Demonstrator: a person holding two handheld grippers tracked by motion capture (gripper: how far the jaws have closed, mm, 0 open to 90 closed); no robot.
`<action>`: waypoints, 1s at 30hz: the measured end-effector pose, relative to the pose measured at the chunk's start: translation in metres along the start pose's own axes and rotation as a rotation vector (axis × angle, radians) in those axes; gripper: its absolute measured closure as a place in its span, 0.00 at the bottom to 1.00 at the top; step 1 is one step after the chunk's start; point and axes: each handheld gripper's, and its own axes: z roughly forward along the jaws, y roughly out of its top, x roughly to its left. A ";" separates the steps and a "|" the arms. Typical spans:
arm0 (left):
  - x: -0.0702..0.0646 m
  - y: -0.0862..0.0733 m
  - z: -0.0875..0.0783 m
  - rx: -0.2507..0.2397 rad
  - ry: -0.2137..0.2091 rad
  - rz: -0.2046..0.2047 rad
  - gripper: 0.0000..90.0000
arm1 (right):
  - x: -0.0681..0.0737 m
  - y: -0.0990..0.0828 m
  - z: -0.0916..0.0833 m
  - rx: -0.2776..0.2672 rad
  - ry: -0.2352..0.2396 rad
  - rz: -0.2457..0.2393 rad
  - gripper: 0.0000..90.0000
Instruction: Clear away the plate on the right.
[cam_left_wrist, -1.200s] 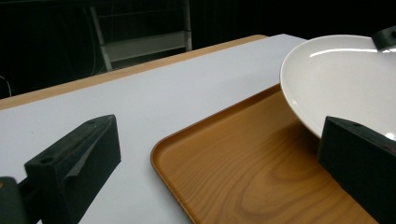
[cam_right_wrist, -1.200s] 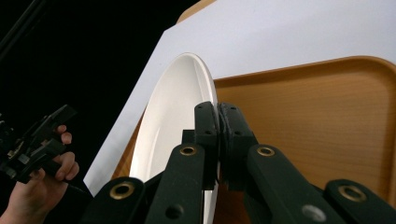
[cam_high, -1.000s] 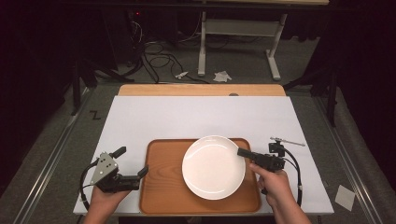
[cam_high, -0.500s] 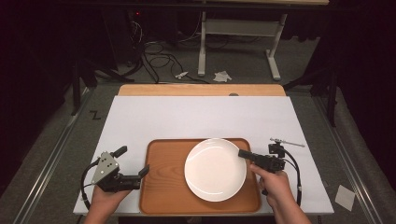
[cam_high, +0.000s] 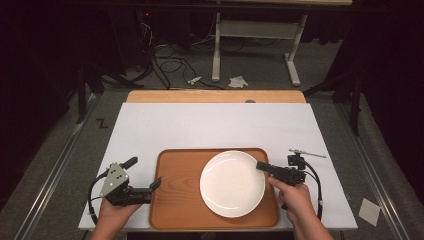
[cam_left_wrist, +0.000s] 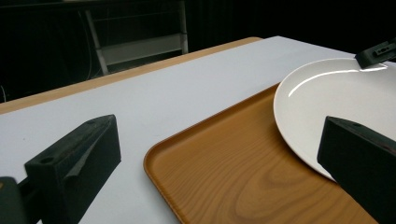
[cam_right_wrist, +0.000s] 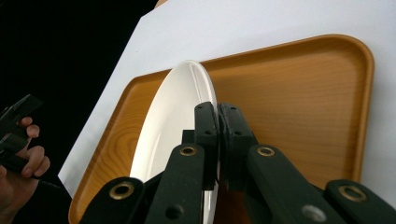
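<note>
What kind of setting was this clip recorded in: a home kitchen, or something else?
Probably a lab or recording workspace, not a kitchen. A white-topped table stands on grey carpet, loose cables trail across the floor behind it beside a desk frame, and the surroundings are dark.

Overall light: bright, even light from above on the white rectangular tabletop (cam_high: 215, 130); the room beyond is dim to near black.
Glare: a thin curved highlight on the glossy round white plate (cam_left_wrist: 336, 84).
Shadows: faint and soft along the brown wooden tray (cam_high: 175, 200).
Focus: high view slightly soft; near black jaws blurred in the left gripper view.
</note>
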 end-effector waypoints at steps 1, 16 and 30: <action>0.000 0.000 0.001 0.004 0.000 -0.001 0.00 | 0.000 0.000 0.000 0.000 -0.003 -0.006 1.00; 0.000 -0.001 0.003 0.013 -0.008 -0.003 0.00 | -0.008 0.001 0.002 0.048 -0.039 -0.027 0.99; -0.002 -0.001 0.002 0.024 -0.012 0.013 0.00 | -0.012 -0.002 0.007 0.119 -0.137 -0.077 0.96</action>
